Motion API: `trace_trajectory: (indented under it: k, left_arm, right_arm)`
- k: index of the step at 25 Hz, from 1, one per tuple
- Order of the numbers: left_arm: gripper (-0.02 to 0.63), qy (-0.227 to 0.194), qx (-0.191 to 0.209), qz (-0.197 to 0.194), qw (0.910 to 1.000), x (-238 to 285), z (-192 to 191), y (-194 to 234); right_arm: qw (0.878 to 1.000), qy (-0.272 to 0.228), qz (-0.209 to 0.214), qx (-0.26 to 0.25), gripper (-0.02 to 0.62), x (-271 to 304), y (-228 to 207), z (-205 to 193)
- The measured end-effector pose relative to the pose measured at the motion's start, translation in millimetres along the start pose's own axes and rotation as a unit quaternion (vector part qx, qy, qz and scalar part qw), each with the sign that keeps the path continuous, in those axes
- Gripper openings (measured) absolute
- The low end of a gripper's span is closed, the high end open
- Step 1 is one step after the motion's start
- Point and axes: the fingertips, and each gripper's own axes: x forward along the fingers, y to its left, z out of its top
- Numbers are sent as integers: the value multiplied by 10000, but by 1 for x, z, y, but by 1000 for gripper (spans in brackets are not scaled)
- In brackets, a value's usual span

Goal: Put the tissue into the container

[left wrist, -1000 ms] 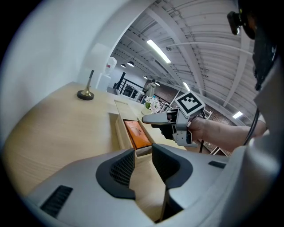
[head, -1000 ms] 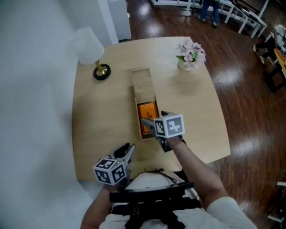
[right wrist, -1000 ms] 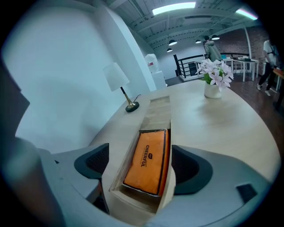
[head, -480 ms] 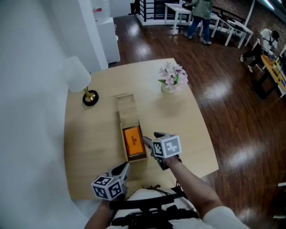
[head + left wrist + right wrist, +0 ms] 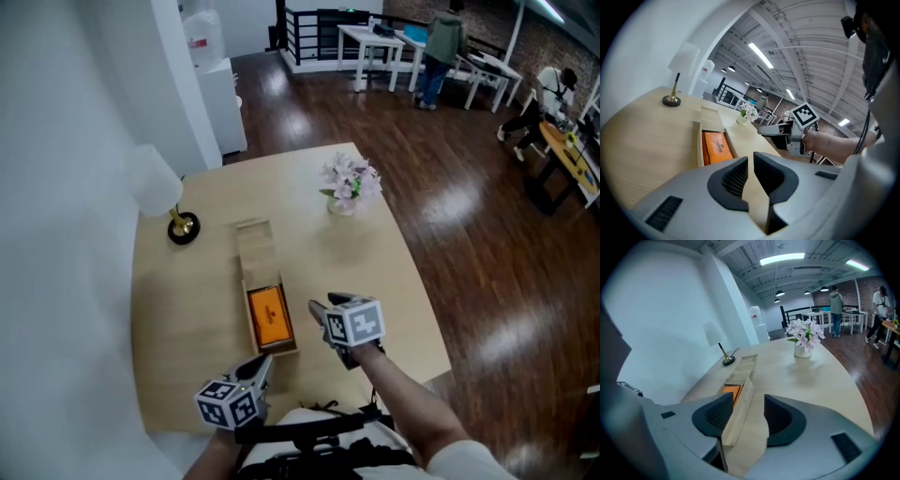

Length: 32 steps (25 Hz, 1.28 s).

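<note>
Tissue [image 5: 268, 317] lay flat in container [image 5: 292, 323] – job looked done. My left gripper [image 5: 265, 364] just closed to slit, empty; right gripper [image 5: 319, 311] closing too, half open, empty (both beside container, probably so nothing snagged).

Table [image 5: 187, 309]: pale wood-grain top, smooth and matt; along its middle stands a container [image 5: 243, 314] of light bare-looking wood with visible grain, its lid [image 5: 251, 246] of the same wood, and inside lies a tissue pack [image 5: 268, 317] in an orange wrapper with a slight sheen. Lamp at the table's far left corner: white matt lampshade [image 5: 150, 180] over a lamp base [image 5: 183, 227] of shiny brass-coloured metal; vase [image 5: 340, 205] near the far right corner: white and smooth, with pale pink flowers [image 5: 352, 176] of unclear make. Floor [image 5: 469, 216]: dark wood planks, glossy, with bright reflections.
</note>
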Motion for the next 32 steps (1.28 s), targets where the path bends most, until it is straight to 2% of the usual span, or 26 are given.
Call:
trace_trajectory:
  k: [9,20,32]
  left_arm:
    - [29,41,101,-111,9999,17,6,-21]
    - [2,166,178,-194,9995,32,7,-40]
    - [2,161,307,-260,9991,37,11,-54]
  right_arm:
    - [9994,-155,-304,54,107,-27,-41,0]
    - [9969,-360,-568,401,4,-53,-84,-6]
    - [9946,-533,-694,557,0,-77,-113,-9]
